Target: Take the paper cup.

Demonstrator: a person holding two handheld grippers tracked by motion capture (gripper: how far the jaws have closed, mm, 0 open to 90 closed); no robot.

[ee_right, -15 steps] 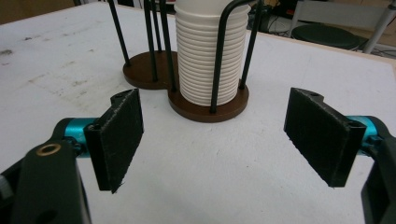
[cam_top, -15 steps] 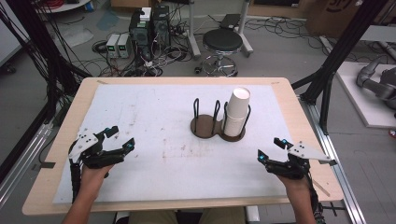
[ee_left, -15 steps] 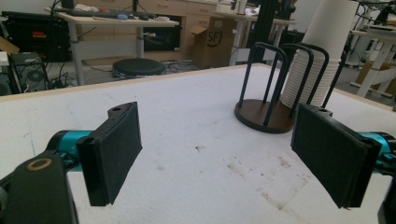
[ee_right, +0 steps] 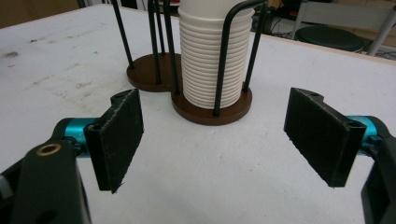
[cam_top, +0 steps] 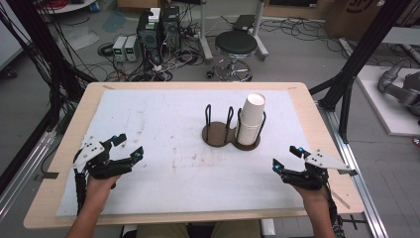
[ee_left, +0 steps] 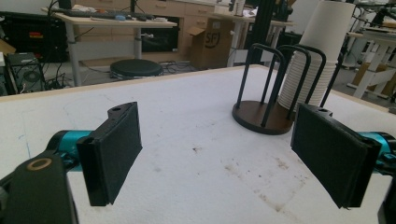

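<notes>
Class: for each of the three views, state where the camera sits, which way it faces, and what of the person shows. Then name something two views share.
High view: above the person's side, facing forward and down on the table; forearms, left claw, right claw.
Left gripper view: on the left claw, facing along its open jaws toward the rack.
Right gripper view: on the right claw, open, facing the cups.
Shared: both gripper views show rack and cups.

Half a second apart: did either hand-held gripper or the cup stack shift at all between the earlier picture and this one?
Nothing visibly changed. The left hand-held gripper and the right hand-held gripper sit at the near corners of the table, jaws open and empty, as before. The stack of paper cups stands in the right ring of the holder, with the left ring empty.
</notes>
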